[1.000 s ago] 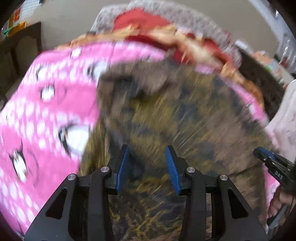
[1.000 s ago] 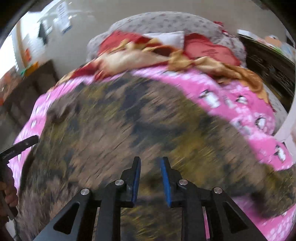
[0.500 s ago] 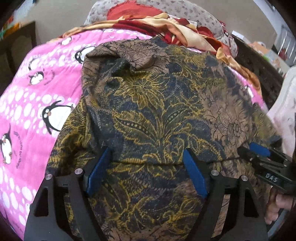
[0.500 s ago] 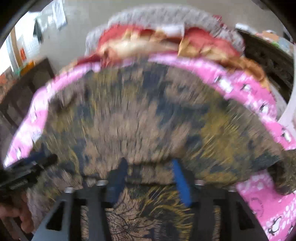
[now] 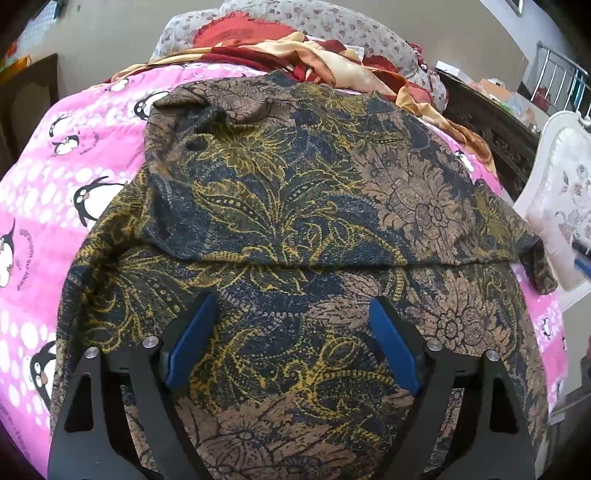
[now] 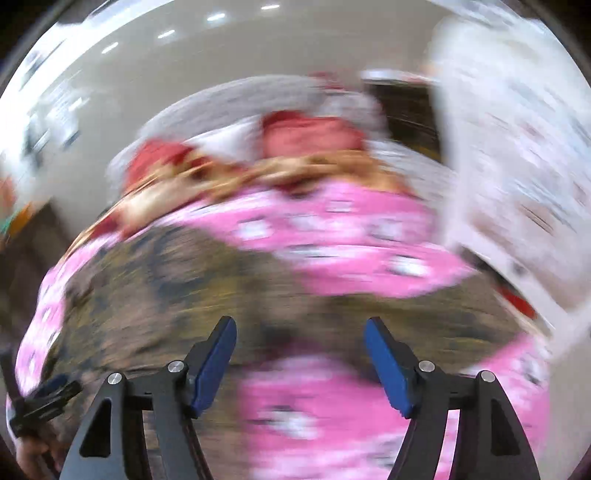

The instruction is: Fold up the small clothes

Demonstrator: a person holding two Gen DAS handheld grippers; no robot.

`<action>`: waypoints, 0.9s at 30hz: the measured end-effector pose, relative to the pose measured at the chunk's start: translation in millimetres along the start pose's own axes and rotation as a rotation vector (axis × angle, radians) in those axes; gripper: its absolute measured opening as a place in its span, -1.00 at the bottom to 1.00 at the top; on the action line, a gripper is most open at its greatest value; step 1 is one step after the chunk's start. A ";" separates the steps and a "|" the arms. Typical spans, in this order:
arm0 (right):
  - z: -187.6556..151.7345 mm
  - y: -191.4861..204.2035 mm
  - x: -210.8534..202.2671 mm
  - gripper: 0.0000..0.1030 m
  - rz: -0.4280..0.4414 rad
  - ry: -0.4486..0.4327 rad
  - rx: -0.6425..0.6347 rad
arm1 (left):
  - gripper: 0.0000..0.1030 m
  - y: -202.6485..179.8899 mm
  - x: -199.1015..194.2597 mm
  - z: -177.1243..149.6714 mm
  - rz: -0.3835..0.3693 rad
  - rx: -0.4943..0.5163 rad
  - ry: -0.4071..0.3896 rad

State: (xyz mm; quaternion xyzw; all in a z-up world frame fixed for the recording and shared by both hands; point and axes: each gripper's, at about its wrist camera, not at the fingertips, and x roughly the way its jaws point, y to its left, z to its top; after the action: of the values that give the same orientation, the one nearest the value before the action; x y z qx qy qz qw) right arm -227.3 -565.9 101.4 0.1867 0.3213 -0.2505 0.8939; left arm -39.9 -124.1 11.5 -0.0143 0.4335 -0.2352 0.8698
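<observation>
Bedroom setup, everything's happening on a bed covered by a pink fleece blanket with penguin prints [image 5: 55, 229].

Left tool [image 5: 291, 321] is spread wide with its jaws opening, blue pads [image 5: 192, 339] well apart and gripping nothing; they just hover over the near part of the dark brown-and-gold floral batik garment [image 5: 295, 206]. That garment is lying spread on the pink blanket, folded once so a straight fold edge runs across right beyond the tool tips, upper layer on the far side, lower layer poking out toward the camera. One corner flops off to the right, and the far left corner is bunched and wrinkly.

Right tool [image 6: 299, 350] is also opening, jaws apart with nothing between them; its view is heavily blurred, but it's over the right-hand edge of the same garment, with pink blanket showing below the pads. The other tool and the hand holding it peek in at that view's bottom left corner.

Farther out: a crumpled red-and-gold satin cloth [image 5: 332, 66] piled at the head of the bed, a grey floral pillow [image 5: 332, 26] behind it, dark carved wooden furniture [image 5: 491, 122] to the right, and a white padded thing with a floral print [image 5: 561, 192] by the right edge, can't tell what it is.
</observation>
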 end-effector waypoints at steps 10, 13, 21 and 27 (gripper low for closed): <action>-37.5 -191.3 44.4 -0.22 0.178 0.061 0.576 | 0.75 -4.9 2.3 -1.1 0.020 0.021 0.007; -35.0 -202.5 51.7 -0.26 0.235 0.005 0.586 | 0.80 -10.4 5.9 -0.6 0.035 0.042 0.017; -32.8 -223.7 72.2 -0.74 0.273 -0.070 0.745 | 0.82 -10.8 6.0 -0.4 0.039 0.048 0.020; 36.3 -200.7 23.4 -0.93 0.246 -0.152 0.531 | 0.82 -11.3 5.9 -0.5 0.034 0.044 0.018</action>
State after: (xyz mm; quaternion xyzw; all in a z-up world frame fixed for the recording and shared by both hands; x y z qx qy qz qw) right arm -308.3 -753.0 77.3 0.4320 0.1517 -0.2291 0.8590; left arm -41.7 -136.5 9.4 0.0144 0.4361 -0.2299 0.8699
